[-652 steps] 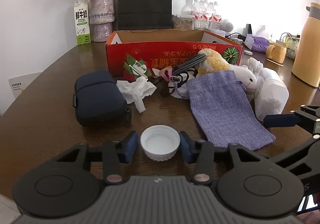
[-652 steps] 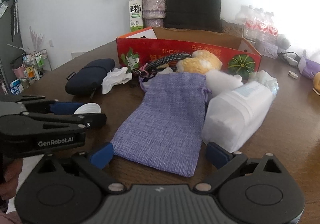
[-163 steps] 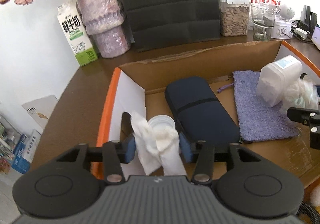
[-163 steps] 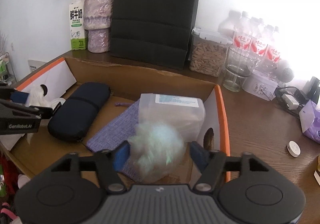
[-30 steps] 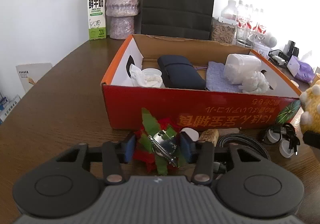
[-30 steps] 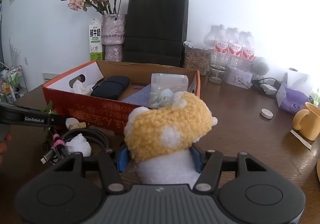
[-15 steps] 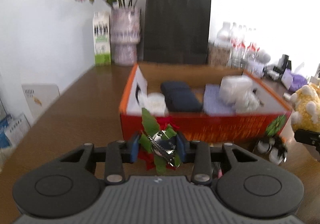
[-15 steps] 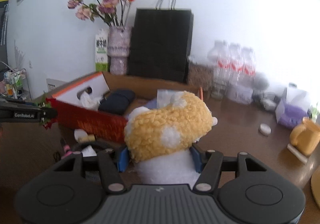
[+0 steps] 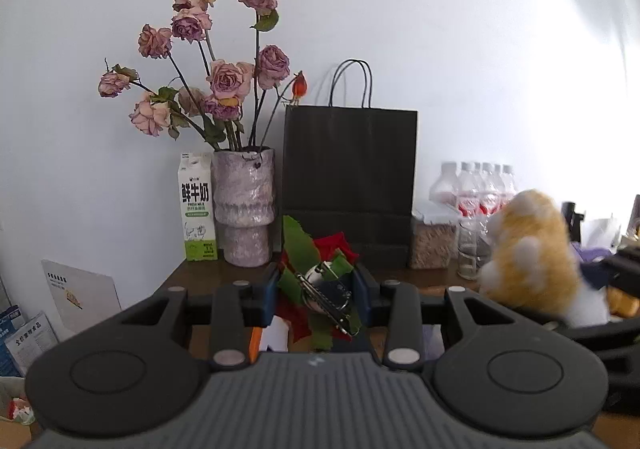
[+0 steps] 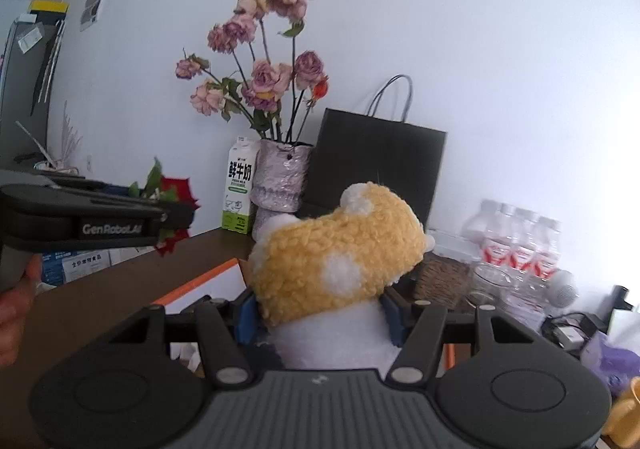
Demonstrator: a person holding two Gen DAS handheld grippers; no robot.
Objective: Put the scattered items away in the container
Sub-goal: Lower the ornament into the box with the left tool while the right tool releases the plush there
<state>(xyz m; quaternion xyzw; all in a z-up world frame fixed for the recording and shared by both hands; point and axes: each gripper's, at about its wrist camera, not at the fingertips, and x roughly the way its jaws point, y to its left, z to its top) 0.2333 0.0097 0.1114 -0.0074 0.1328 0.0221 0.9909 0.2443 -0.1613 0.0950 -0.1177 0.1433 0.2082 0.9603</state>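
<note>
My left gripper (image 9: 316, 291) is shut on a red and green paper flower with a metal clip (image 9: 320, 289) and holds it high in the air. It also shows at the left of the right wrist view (image 10: 172, 205). My right gripper (image 10: 318, 313) is shut on a yellow and white plush toy (image 10: 336, 253), also lifted; the toy shows at the right of the left wrist view (image 9: 528, 253). Only the orange rim of the cardboard box (image 10: 196, 283) shows below the grippers; its inside is hidden.
At the back of the brown table (image 10: 100, 289) stand a vase of dried roses (image 9: 244, 209), a milk carton (image 9: 196, 209), a black paper bag (image 9: 348, 185), several water bottles (image 9: 476, 189), a glass (image 10: 488, 281) and a jar of grain (image 9: 432, 241).
Both grippers have risen and tilted upward with their loads. The box and the items on the table have dropped out of view below.
</note>
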